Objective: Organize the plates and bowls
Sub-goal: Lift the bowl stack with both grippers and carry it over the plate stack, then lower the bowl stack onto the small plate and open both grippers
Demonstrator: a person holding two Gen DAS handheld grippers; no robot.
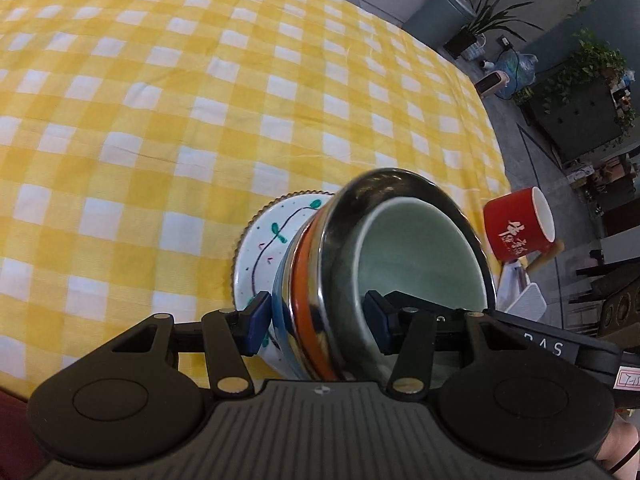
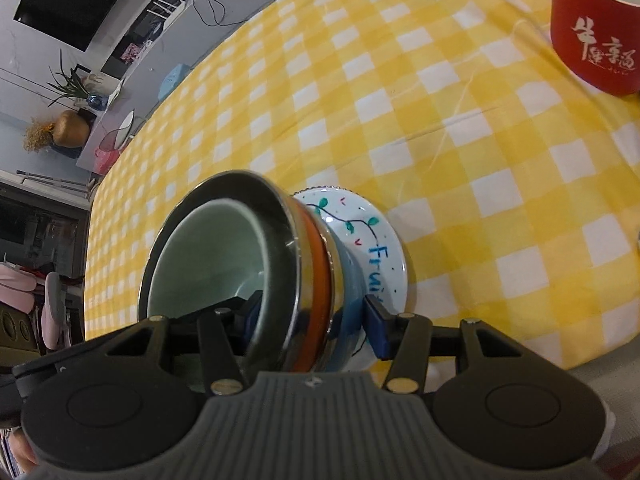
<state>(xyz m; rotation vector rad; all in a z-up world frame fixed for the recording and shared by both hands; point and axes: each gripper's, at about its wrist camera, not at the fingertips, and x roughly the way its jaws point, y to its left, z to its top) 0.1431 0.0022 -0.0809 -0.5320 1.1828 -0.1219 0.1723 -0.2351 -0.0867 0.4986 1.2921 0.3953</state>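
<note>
A nested stack fills both views: a pale green bowl (image 1: 420,256) (image 2: 208,256) sits in a steel bowl (image 1: 400,184) (image 2: 280,216) with an orange band, over a bluish bowl, all on a white plate (image 1: 264,240) (image 2: 360,232) painted with a vine. My left gripper (image 1: 316,320) clamps one side of the stack, one pad inside the green bowl and the other outside at the plate. My right gripper (image 2: 314,320) clamps the opposite side the same way. I cannot tell whether the plate touches the cloth.
The yellow checked tablecloth (image 1: 200,120) (image 2: 480,140) stretches far beyond the stack. A red mug (image 1: 516,224) (image 2: 592,32) with white writing stands near the stack. The table edge, floor, potted plants (image 1: 488,20) and furniture lie past it.
</note>
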